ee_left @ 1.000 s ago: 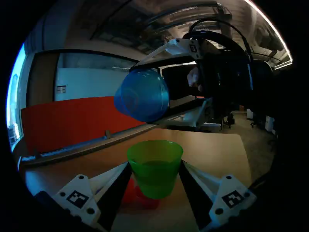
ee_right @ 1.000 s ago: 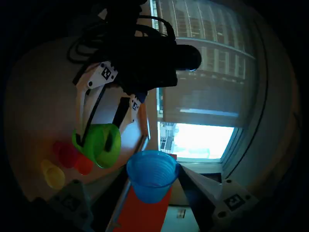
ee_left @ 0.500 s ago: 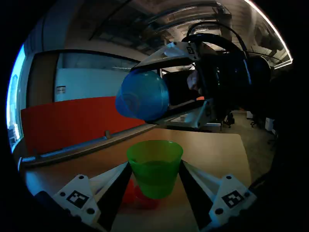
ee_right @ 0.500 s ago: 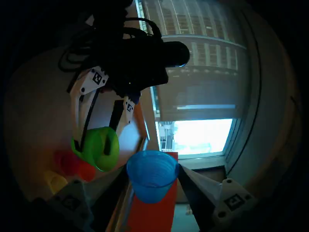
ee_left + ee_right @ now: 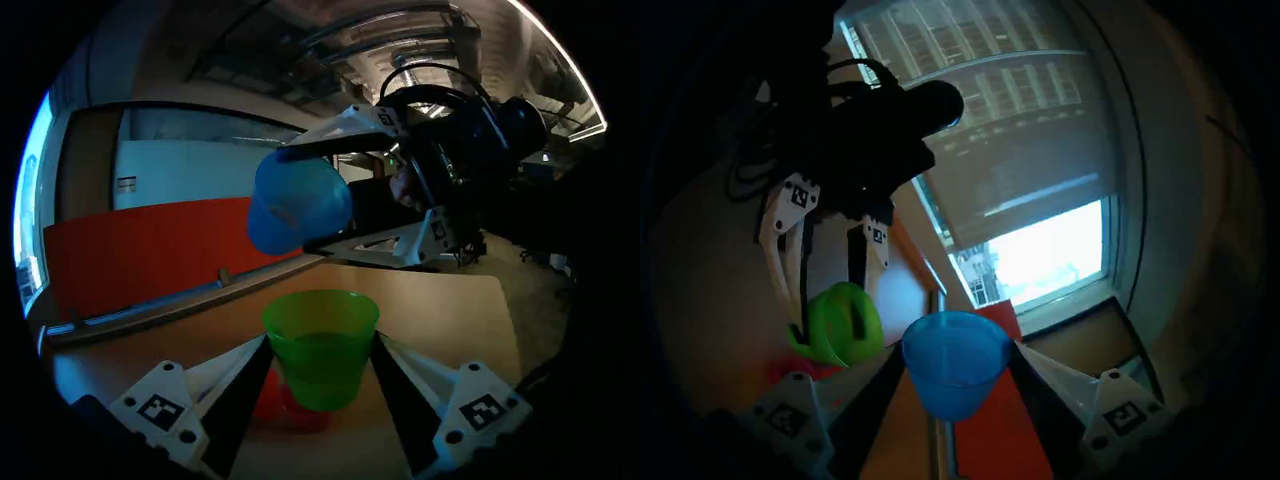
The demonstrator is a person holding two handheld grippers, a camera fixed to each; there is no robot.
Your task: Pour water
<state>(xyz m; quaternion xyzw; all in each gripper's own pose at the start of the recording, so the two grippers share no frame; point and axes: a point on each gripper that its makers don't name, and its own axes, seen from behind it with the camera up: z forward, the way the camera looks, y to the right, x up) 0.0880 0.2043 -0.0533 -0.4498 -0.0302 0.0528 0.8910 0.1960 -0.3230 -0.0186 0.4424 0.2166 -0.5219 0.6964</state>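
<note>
In the left gripper view my left gripper is shut on a green cup that stands upright with water inside. Above it hangs a blue cup, tilted with its base toward the lower left, held between the fingers of my right gripper. In the right gripper view the right gripper is shut on the blue cup, whose open mouth faces the camera. The green cup sits farther off in the left gripper; a dark-clad hand holds that gripper from above.
The wooden table stretches ahead, with a red wall panel behind it at the left. Small red cups lie on the table under the green cup. A bright window fills the middle of the right gripper view.
The blue cup has tipped back toward upright above the green cup, its mouth turning upward. The right gripper view has rolled accordingly. The green cup stayed still.
</note>
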